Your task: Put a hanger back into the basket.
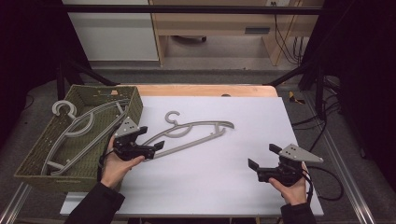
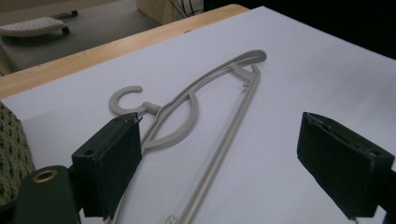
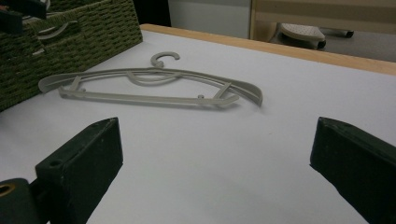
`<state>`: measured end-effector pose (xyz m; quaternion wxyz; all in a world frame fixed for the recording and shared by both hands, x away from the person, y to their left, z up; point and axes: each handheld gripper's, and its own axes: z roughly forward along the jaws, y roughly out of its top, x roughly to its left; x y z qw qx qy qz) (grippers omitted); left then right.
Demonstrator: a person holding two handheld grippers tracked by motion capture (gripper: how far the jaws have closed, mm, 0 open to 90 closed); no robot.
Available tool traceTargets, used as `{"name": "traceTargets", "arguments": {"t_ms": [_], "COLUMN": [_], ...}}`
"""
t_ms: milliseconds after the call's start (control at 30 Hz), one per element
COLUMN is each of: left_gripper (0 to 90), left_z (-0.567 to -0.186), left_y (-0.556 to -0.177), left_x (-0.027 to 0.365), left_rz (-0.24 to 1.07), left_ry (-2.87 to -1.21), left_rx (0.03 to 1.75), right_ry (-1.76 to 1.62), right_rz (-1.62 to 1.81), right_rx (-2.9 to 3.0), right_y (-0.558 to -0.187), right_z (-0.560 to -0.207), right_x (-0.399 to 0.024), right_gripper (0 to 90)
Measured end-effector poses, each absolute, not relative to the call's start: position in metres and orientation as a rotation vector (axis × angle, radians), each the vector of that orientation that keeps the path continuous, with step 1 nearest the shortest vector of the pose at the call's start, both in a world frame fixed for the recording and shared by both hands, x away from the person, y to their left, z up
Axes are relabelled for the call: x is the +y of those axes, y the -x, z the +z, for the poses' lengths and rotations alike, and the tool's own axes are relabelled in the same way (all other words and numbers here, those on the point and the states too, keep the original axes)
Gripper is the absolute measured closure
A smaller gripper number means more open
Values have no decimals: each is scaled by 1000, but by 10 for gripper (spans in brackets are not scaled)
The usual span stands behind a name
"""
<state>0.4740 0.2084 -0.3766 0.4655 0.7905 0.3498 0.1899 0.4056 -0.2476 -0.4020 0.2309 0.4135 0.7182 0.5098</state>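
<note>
A grey plastic hanger lies flat on the white mat, its hook toward the far side. My left gripper is at the hanger's left end, low over the mat. In the left gripper view its jaws stand wide apart with the hanger's straight bar running between them, and the pads touch nothing. My right gripper rests near the mat's front right, open and empty. From the right gripper the hanger lies well ahead.
A green woven basket stands at the left of the mat and holds more grey hangers. Its wall is close beside my left hand. A wooden table edge runs along the far side. Cables trail off to the right.
</note>
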Motion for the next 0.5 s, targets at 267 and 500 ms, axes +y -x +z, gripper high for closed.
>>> {"name": "traceTargets", "arguments": {"t_ms": [267, 500], "left_gripper": [158, 193], "left_z": [-395, -408], "left_y": [-489, -499], "left_x": [203, 196], "left_rz": [485, 504], "left_ry": [-1998, -2036], "left_rx": [910, 947], "right_ry": [-1134, -1134], "right_rz": [1400, 1405], "right_rx": [1980, 1980], "right_y": [-406, -406], "right_z": [-402, -402], "right_x": [-247, -247], "right_gripper": [28, 28]}}
